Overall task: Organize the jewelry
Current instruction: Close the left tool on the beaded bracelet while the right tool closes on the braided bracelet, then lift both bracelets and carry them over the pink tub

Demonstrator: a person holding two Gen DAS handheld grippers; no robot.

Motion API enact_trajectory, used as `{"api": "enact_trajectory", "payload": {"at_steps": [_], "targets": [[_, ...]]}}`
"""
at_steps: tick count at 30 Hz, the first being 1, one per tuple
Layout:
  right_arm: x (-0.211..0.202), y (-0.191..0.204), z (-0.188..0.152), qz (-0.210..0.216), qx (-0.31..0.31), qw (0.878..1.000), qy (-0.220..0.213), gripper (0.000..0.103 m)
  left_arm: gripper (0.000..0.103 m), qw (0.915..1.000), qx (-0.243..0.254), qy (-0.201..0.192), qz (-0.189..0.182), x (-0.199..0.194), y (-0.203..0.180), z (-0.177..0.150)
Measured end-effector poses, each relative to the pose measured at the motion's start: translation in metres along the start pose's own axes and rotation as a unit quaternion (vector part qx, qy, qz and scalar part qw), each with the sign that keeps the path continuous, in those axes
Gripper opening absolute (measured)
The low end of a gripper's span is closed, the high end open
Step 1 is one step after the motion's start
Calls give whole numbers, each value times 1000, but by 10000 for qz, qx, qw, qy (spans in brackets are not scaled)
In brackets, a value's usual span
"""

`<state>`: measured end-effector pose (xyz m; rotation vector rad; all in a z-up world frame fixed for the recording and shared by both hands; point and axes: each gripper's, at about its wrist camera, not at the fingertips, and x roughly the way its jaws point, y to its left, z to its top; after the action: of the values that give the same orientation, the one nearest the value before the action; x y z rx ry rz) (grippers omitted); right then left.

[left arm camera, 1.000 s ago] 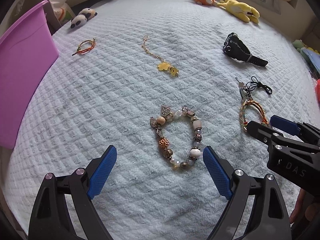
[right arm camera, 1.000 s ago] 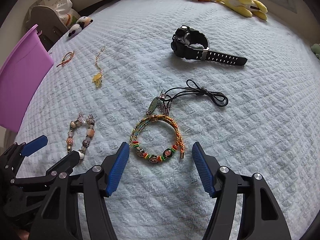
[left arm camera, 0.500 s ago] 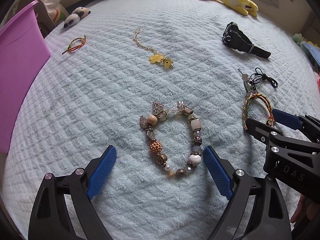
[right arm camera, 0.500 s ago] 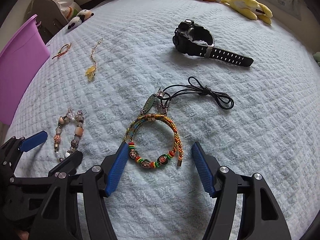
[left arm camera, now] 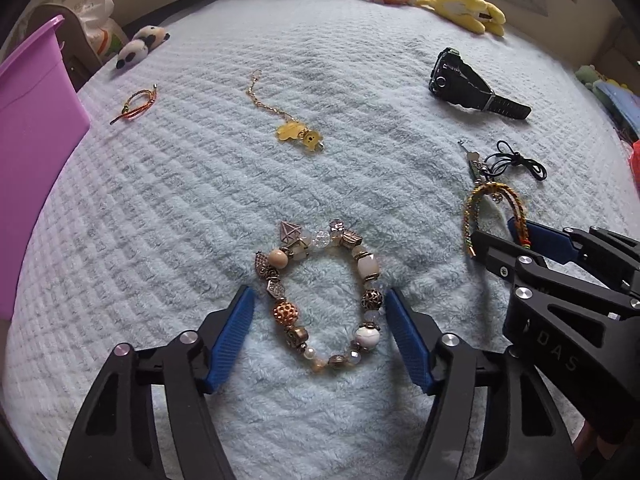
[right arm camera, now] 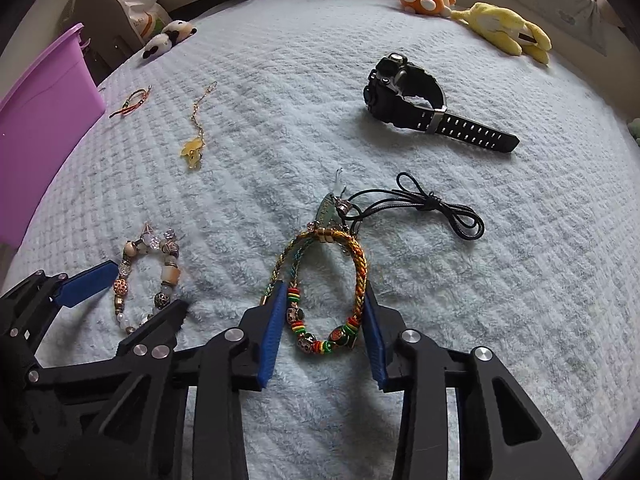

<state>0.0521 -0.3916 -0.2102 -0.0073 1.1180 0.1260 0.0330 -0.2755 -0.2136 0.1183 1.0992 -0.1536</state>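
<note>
Already both claws closing. Left claw [left arm camera: 318, 312] open astride bead bracelet [left arm camera: 320, 296] on bed [left arm camera: 200, 208]; pads near, not clearly touching. Right claw [right arm camera: 326, 316] pinches braided bracelet [right arm camera: 322, 292], pads on both sides. Risks: round glossy beads roll out; elastic loop buckles; pads snag fluffy waffle-knit cover; braid drags adjoining black cord [right arm camera: 432, 208].

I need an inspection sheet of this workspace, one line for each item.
Surface: pale blue blanket, bare between the pieces.
Job's things: beaded bracelet, braided bracelet, red cord bracelet, gold chain, black watch, cord pendant, purple bin.
Clutter: plush toys at far edge.
Grippers: left gripper and right gripper have just been closing, each around a bracelet.
Cables: nothing seen.
Surroundings: white bag.
</note>
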Motion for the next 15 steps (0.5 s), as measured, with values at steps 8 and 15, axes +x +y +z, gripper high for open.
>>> {"api": "enact_trajectory", "payload": {"at_steps": [8, 15], "targets": [[-4, -7, 5, 190, 256, 9994, 104, 9, 19, 9995, -38, 68, -295, -1, 6, 10], [-17, -12, 2, 378, 587, 9975, 75, 9, 18, 9992, -122, 103, -359, -10, 12, 15]]}}
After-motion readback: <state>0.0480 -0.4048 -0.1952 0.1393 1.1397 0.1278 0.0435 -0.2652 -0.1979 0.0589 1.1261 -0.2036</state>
